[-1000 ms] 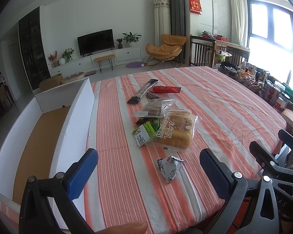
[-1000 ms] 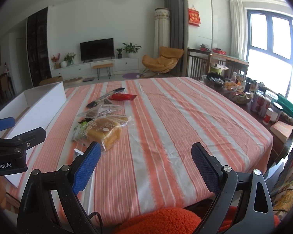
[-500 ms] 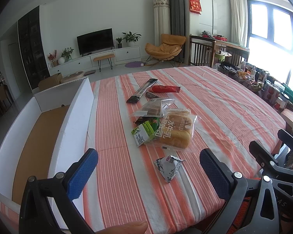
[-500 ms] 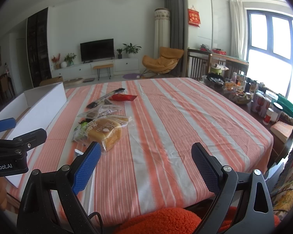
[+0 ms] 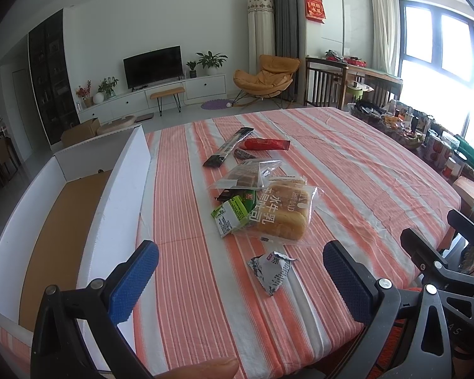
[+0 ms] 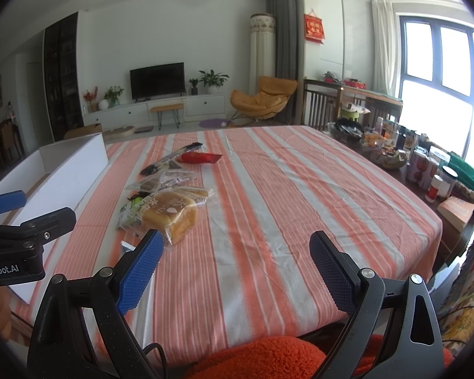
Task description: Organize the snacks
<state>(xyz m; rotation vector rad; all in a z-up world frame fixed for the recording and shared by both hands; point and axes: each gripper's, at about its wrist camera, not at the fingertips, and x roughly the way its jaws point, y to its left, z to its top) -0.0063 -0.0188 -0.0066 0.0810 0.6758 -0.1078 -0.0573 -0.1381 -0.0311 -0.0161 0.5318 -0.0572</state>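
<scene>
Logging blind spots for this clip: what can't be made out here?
- Small silver packet: right wrist view, mostly hidden behind the right gripper's finger.
- Box floor: right wrist view, hidden by its wall.
- Green packet: print too small.
- Dark wrapper: partly under the long black stick pack.

Right gripper held low over striped tablecloth, blue pads wide apart, nothing between them. Bagged bread lay ahead-left, green packet touching it, red packet farther off. White box at table's left edge, left gripper beside it.
</scene>
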